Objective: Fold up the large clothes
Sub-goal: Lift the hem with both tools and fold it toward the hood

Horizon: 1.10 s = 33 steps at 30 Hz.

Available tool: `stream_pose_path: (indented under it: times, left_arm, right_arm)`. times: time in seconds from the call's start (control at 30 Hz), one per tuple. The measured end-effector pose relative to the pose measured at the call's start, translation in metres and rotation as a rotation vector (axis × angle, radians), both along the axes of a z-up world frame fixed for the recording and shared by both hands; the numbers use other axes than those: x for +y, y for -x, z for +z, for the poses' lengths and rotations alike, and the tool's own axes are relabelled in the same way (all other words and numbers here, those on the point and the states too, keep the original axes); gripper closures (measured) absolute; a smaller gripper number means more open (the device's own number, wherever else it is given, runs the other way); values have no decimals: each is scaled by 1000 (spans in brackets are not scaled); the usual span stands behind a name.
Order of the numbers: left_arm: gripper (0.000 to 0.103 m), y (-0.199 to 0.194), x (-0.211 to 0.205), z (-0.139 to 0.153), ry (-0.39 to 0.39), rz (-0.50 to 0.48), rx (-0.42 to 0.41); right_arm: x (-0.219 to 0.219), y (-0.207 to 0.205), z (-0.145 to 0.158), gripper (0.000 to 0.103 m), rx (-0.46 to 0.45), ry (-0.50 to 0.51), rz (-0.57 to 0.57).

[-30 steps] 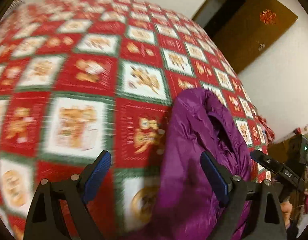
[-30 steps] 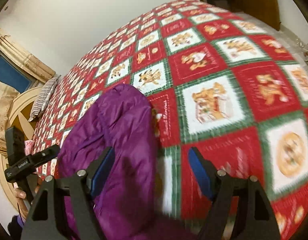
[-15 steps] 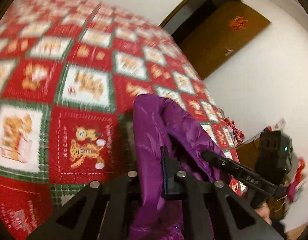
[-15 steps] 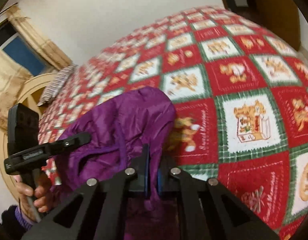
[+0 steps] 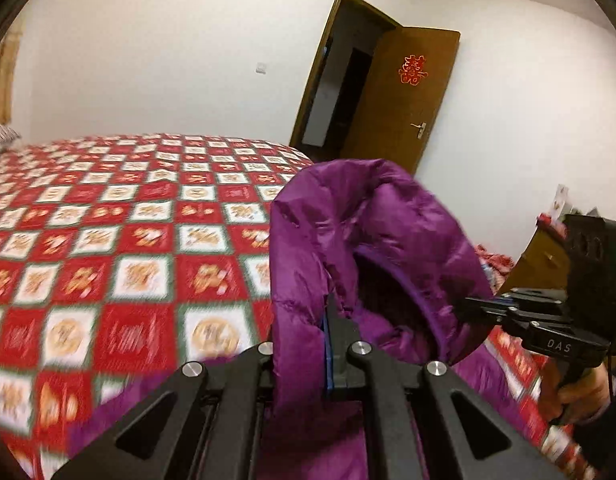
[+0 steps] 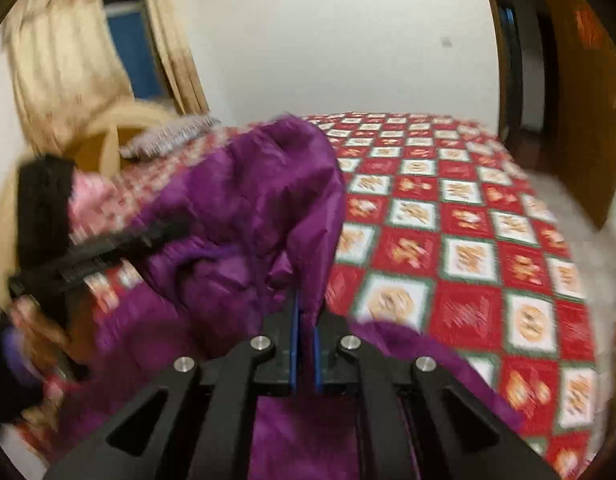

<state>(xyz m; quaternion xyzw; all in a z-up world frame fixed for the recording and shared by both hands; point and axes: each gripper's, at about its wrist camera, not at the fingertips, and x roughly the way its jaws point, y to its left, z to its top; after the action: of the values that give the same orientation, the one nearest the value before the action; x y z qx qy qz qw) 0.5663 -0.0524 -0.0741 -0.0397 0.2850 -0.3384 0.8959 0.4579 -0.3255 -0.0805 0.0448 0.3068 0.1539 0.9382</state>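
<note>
1. The left tool (image 5: pixel 328 344) is clenched on a fold of the purple puffer jacket (image 5: pixel 372 248), with the fabric pinched between its blue pads.
2. The right tool (image 6: pixel 305 344) is likewise clenched on the jacket's edge; purple cloth passes between its blue-lined fingers (image 6: pixel 293 344).
3. The jacket hangs bunched between the two tools, raised above the bed (image 5: pixel 107 240), with its lower part trailing toward the cover.
4. The bed cover is a red, green and white check with small printed figures; any wording on it is too blurred to read.
5. In the left wrist view the right tool's body shows the letters "DAS" (image 5: pixel 558 345), and a hand (image 5: pixel 580 396) grips its handle.
6. A brown door (image 5: pixel 404 96) stands open and bears a red paper-cut character (image 5: pixel 412 70).
7. Beige curtains (image 6: pixel 59 60) frame a dark window in the right wrist view.
</note>
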Motion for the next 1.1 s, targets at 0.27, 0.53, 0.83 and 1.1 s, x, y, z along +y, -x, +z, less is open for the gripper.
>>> stream_pose_path:
  times: [0.27,0.53,0.83,1.1]
  left_arm:
    - [86,59,31,-60,-124,-18,148]
    - [42,130,52,-59,-256,13,3]
    - [42,125,92,-42,-75,87,93]
    - [42,36,63,-38,34,210,262]
  right_arm:
    - [22,65,-68,0,26,215,-182]
    - [-7,94,-62,0,89,86,-180]
    - [-42,86,-22,5,123,-345,-191]
    - [-23,-26,-26,36,280,-533,-309]
